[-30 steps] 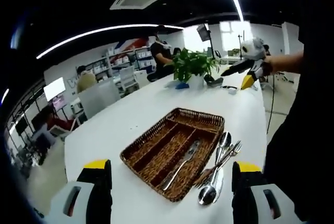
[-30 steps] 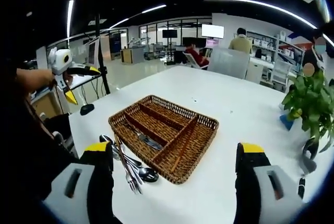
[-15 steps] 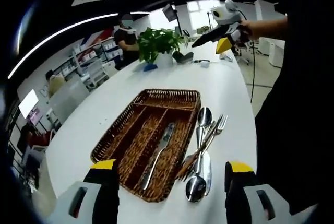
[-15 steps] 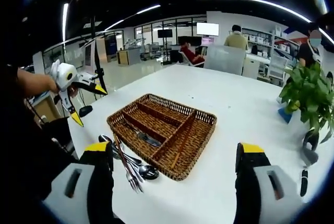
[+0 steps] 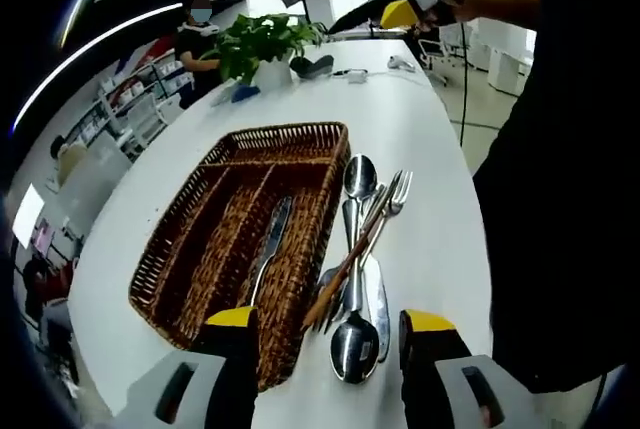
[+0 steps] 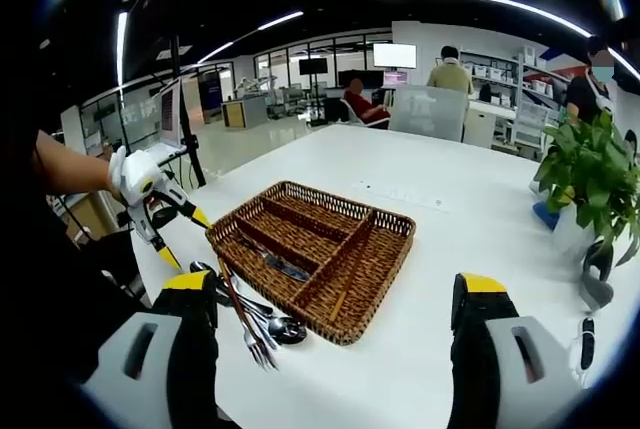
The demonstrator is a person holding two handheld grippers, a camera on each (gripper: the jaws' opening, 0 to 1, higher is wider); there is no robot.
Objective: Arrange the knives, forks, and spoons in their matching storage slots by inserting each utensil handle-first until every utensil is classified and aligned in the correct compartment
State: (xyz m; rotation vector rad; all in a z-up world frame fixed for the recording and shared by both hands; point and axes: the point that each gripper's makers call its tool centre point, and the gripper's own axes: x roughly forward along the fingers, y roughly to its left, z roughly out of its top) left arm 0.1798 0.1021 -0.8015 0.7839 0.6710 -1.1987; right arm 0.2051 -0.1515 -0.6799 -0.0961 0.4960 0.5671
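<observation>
Loose pile of shiny metal cutlery (image 5: pixel 362 269) on white table (image 5: pixel 430 149), just beside woven wicker tray (image 5: pixel 235 229) with one knife (image 5: pixel 268 244) inside. Left gripper (image 5: pixel 325 349) low over pile, jaws spread, holding nothing. Right gripper (image 6: pixel 325 299) raised facing the tray, jaws spread, nothing between.

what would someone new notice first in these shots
The brown wicker tray stands mid-table on the white table, with one knife lying in a compartment. Beside it, on the table, lies a loose heap of cutlery: spoons, a fork and a wooden-handled piece. The open left gripper hovers just short of that heap, and a potted plant sits at the far end.
</observation>
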